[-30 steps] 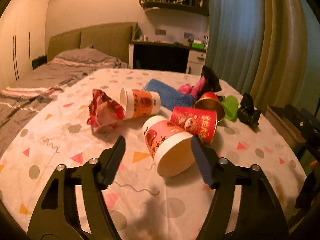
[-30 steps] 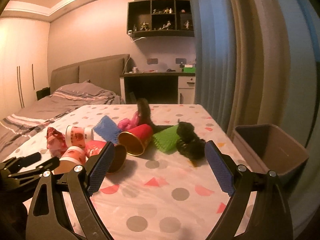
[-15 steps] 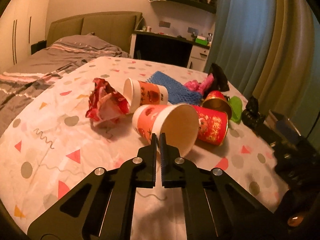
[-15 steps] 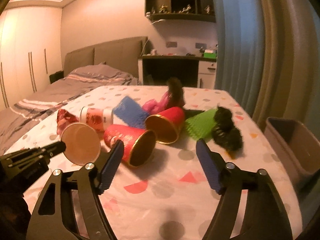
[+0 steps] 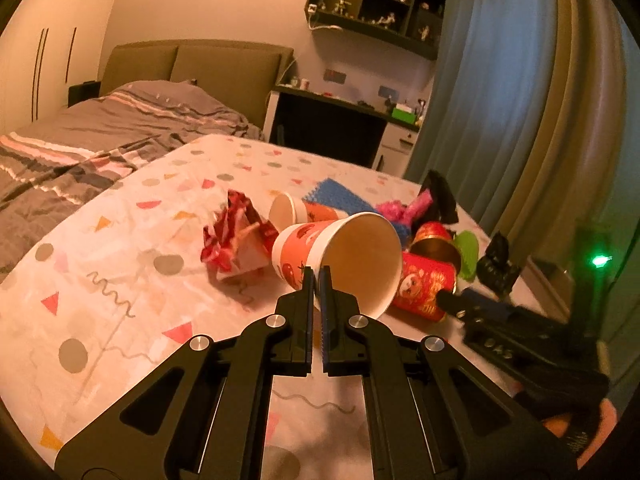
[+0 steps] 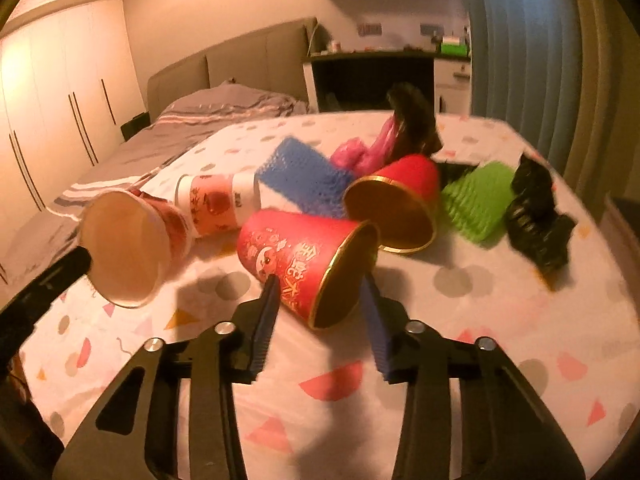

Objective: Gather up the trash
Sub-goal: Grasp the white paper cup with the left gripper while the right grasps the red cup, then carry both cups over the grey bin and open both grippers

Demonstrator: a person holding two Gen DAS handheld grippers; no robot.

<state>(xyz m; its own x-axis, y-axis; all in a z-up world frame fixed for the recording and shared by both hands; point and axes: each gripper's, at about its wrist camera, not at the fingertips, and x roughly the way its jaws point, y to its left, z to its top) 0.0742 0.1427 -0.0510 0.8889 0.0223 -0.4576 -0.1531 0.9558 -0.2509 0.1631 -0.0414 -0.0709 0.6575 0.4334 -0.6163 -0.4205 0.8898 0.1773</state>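
My left gripper [image 5: 318,278] is shut on the rim of an orange-and-white paper cup [image 5: 340,256], held tilted off the table with its mouth facing me. The same cup [image 6: 128,248] shows at the left of the right wrist view. A red cup with a gold rim [image 6: 308,264] lies on its side, and my right gripper [image 6: 320,282] straddles its mouth end. Its jaws are closing; the pads sit beside the cup without squeezing it. A crumpled red wrapper [image 5: 236,236] and a second orange-and-white cup [image 6: 216,204] lie behind.
Another red cup with a gold inside [image 6: 400,204], blue mesh [image 6: 300,172], green mesh [image 6: 480,200], a pink scrap [image 6: 360,152] and a black lump [image 6: 536,216] crowd the table's far side. A bin's edge [image 6: 624,216] shows beyond the right table edge. A bed stands to the left.
My left gripper closed on the paper cup's rim and lifted it. My right gripper dropped toward the red cup, and its jaws narrowed around the cup's mouth end.
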